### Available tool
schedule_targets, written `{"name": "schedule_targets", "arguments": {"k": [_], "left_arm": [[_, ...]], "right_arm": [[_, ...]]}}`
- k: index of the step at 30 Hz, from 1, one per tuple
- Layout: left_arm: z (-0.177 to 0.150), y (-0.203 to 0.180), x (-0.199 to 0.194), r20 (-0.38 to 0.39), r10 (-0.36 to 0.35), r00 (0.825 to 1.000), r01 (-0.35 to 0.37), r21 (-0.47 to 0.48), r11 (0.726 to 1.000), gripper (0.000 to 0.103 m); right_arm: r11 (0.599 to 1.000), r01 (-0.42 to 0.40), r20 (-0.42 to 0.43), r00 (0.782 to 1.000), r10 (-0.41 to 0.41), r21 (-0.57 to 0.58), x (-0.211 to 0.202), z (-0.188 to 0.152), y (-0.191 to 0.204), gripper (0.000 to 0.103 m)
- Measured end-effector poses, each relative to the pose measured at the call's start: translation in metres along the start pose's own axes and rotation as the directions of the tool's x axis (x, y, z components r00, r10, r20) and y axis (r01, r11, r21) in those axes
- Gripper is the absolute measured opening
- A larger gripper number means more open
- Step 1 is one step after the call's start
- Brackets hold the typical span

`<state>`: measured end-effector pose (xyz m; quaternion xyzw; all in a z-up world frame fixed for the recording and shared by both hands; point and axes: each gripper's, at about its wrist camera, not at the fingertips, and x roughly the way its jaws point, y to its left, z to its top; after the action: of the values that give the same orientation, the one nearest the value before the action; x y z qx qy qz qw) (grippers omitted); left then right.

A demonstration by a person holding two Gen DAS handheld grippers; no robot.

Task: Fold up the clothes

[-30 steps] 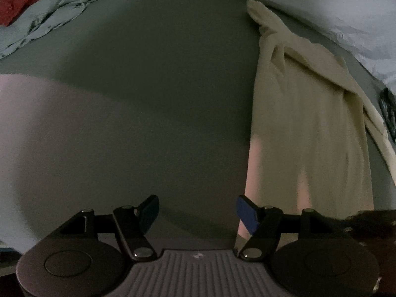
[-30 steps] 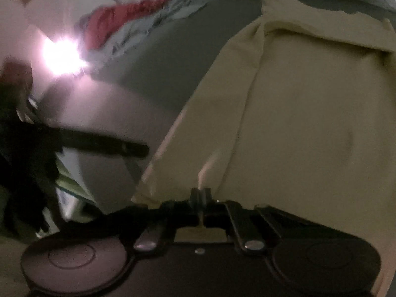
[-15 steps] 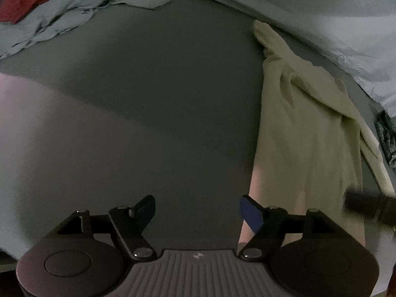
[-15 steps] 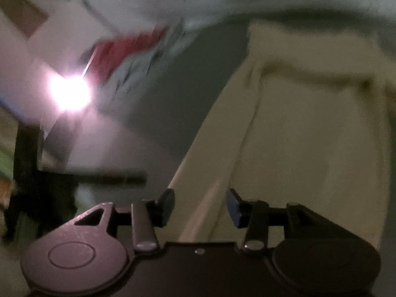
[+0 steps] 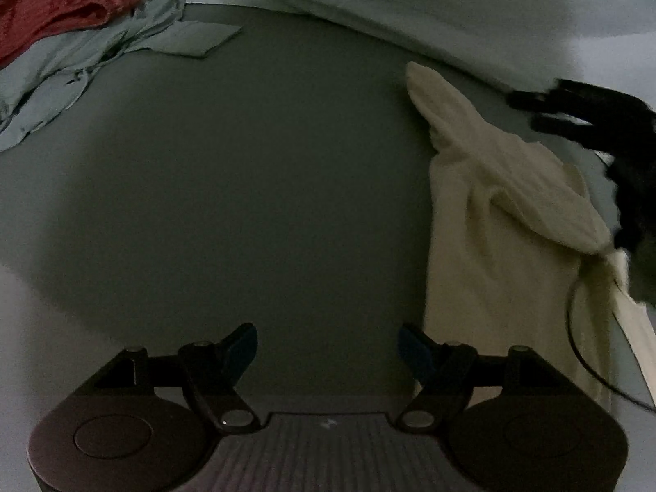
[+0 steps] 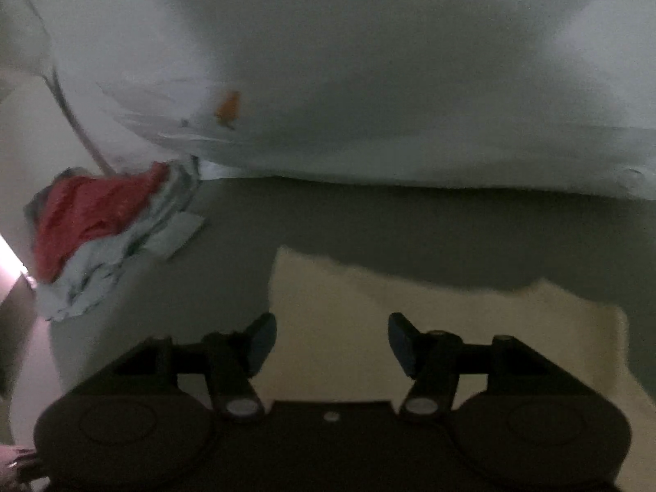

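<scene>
Right wrist view: dim and blurred, cream garment [image 6: 410,320] cut off by right claw [image 6: 332,342] body; claw jaws opening, nothing pinched, garment just beyond its tips. Left claw [image 5: 328,348] wide, empty, over bare grey sheet [image 5: 246,184]; garment at its right side. Red cloth [image 5: 61,12] far-left of garment.

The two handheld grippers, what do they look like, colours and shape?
Both the left gripper and the right gripper are black, with two round discs at the base, angled linkage arms with silver pivot pins, and blue fingertip pads. The left one has a ribbed centre plate; a thin black cable loops nearby.
</scene>
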<state>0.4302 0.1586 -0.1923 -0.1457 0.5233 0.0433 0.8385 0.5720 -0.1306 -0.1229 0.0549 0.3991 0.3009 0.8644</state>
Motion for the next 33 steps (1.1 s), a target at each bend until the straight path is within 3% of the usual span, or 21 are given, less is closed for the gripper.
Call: {"name": "schedule_targets", "arguments": {"k": [5, 6, 8, 9, 10, 13, 17, 18, 20, 21, 22, 24, 26, 28, 29, 33], "left_arm": [[0.022, 0.009, 0.019, -0.017, 0.0, 1.0, -0.001, -0.069, 0.998, 0.077], [0.025, 0.01, 0.021, -0.018, -0.002, 1.0, 0.0, -0.084, 0.996, 0.077], [0.032, 0.011, 0.025, -0.021, -0.005, 1.0, 0.002, -0.109, 0.994, 0.078], [0.036, 0.011, 0.027, -0.021, -0.004, 1.0, 0.002, -0.114, 0.993, 0.078], [0.04, 0.01, 0.027, -0.02, -0.003, 1.0, 0.0, -0.113, 0.994, 0.078], [0.05, 0.003, 0.029, -0.008, 0.02, 1.0, -0.021, -0.082, 0.996, 0.078], [0.068, -0.016, 0.04, -0.001, 0.053, 0.999, -0.053, 0.004, 0.999, 0.078], [0.074, -0.024, 0.042, 0.006, 0.066, 0.998, -0.066, 0.029, 0.997, 0.078], [0.086, -0.038, 0.043, 0.039, 0.081, 0.996, -0.084, 0.071, 0.994, 0.078], [0.091, -0.045, 0.042, 0.055, 0.082, 0.995, -0.086, 0.081, 0.993, 0.08], [0.094, -0.05, 0.042, 0.061, 0.076, 0.995, -0.081, 0.085, 0.993, 0.082], [0.099, -0.061, 0.043, 0.063, 0.056, 0.996, -0.062, 0.09, 0.994, 0.083], [0.097, -0.072, 0.046, 0.054, 0.049, 0.997, -0.054, 0.111, 0.992, 0.083], [0.091, -0.085, 0.049, 0.041, 0.047, 0.998, -0.052, 0.139, 0.989, 0.083], [0.086, -0.09, 0.049, 0.036, 0.048, 0.998, -0.053, 0.156, 0.986, 0.083], [0.069, -0.109, 0.05, 0.015, 0.06, 0.998, -0.062, 0.214, 0.975, 0.083]], "right_arm": [[0.996, -0.085, -0.06, 0.995, 0.082, -0.042, 0.053, 0.015, -0.005, 0.063], [0.993, -0.106, -0.066, 0.993, 0.102, -0.059, 0.058, 0.014, -0.003, 0.057], [0.988, -0.111, -0.093, 0.99, 0.101, -0.109, 0.067, 0.012, 0.002, 0.002], [0.991, -0.083, -0.068, 0.995, 0.076, -0.107, 0.063, 0.012, 0.002, 0.001], [0.993, -0.054, -0.043, 0.998, 0.05, -0.104, 0.06, 0.012, 0.002, 0.001], [0.999, -0.028, 0.049, 0.998, 0.026, 0.046, 0.034, 0.008, -0.015, 0.001], [0.989, 0.146, -0.046, 0.988, -0.147, -0.017, 0.06, -0.01, -0.022, 0.002], [0.988, 0.151, -0.047, 0.987, -0.152, -0.021, 0.061, -0.012, -0.024, 0.003], [0.988, 0.146, -0.003, 0.989, -0.146, 0.051, 0.043, -0.01, -0.029, 0.026], [0.984, 0.152, 0.038, 0.987, -0.156, 0.095, 0.028, -0.011, -0.033, 0.05], [0.978, 0.156, 0.079, 0.983, -0.168, 0.14, 0.014, -0.011, -0.036, 0.059], [0.949, 0.217, 0.142, 0.957, -0.253, 0.227, -0.025, -0.024, -0.051, 0.058], [0.896, 0.31, 0.16, 0.914, -0.373, 0.317, -0.064, -0.043, -0.069, 0.059], [0.809, 0.44, 0.12, 0.847, -0.518, 0.391, -0.098, -0.071, -0.09, 0.066], [0.747, 0.517, 0.072, 0.801, -0.594, 0.418, -0.114, -0.088, -0.101, 0.068], [0.57, 0.664, -0.05, 0.672, -0.739, 0.484, -0.161, -0.144, -0.137, 0.071]]}}
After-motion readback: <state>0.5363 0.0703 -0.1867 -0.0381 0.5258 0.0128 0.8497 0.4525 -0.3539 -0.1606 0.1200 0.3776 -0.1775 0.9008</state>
